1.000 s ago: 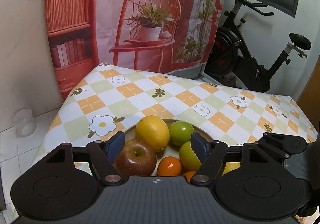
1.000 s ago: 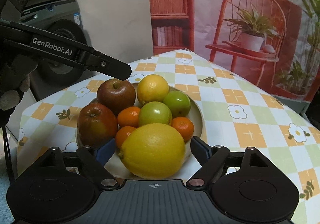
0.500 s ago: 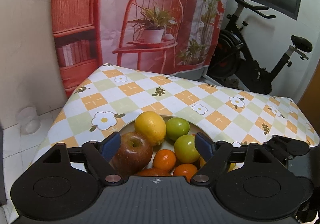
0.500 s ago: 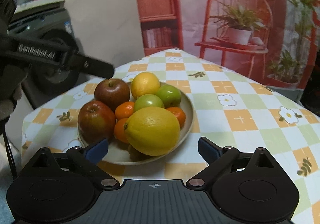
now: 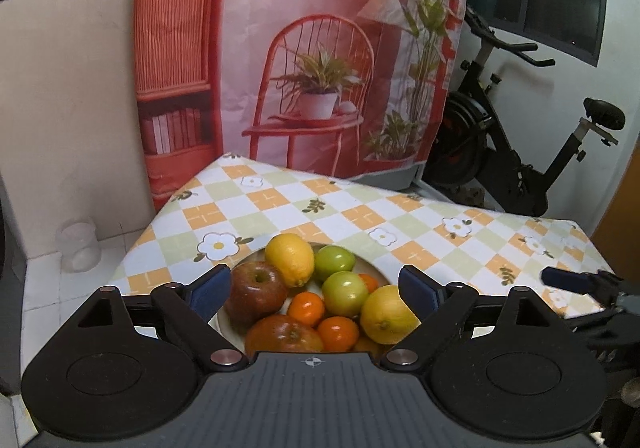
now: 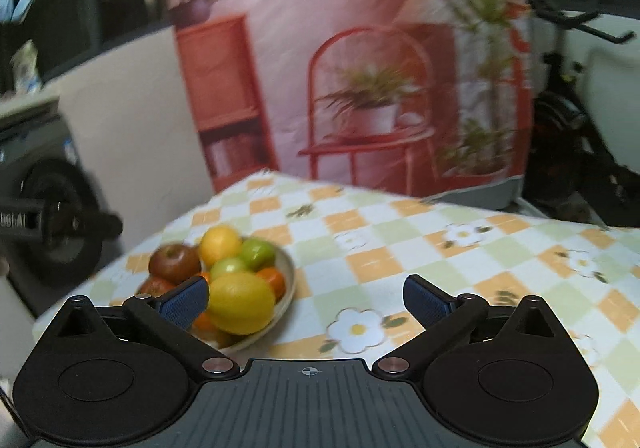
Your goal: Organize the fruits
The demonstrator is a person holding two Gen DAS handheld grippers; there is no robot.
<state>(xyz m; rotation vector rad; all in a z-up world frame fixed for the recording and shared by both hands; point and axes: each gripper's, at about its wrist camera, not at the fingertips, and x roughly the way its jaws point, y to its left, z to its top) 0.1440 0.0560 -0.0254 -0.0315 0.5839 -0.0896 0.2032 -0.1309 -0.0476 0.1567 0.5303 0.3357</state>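
While right view blurs, exercise bike clear leftward, washer perhaps

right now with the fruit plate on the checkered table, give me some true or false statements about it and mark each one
1. The plate holds fruit of several kinds piled together. True.
2. The right gripper is clamped on the near lemon. False: its jaws have just been opening and stand wide with nothing between them.
3. Two green apples sit on the plate. True.
4. The left gripper holds a red apple. False: it is open, above the plate, gripping nothing.
5. Fruit lies scattered across the tablecloth. False: all of it is on the plate.
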